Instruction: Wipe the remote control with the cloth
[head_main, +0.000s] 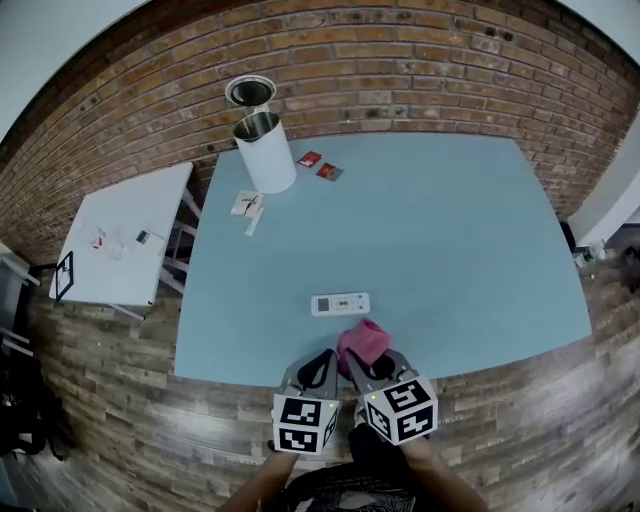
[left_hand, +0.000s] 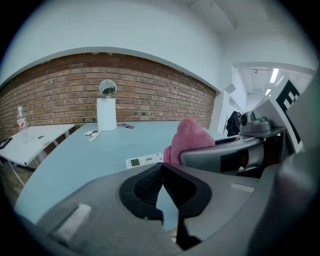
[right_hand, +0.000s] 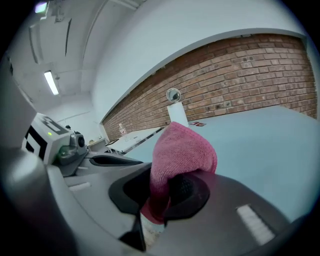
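Right gripper view is showing the right gripper (right_hand: 166, 192) clamping a pink cloth (right_hand: 182, 150). Its jaws are pinching the lower fold, so the bunched top is standing proud as a wiping pad. The left gripper (left_hand: 161, 172) is hanging just beside it with its jaws pressed together on nothing, probably being kept free to steady the remote. Both are pointing downward over the near edge of the blue table (head_main: 470, 230). The remote control (head_main: 340, 304) is lying flat, face up, just beyond the cloth and apart from it, so wiping is not yet beginning. A white cylindrical container (head_main: 266, 150) is standing well away by the brick wall.
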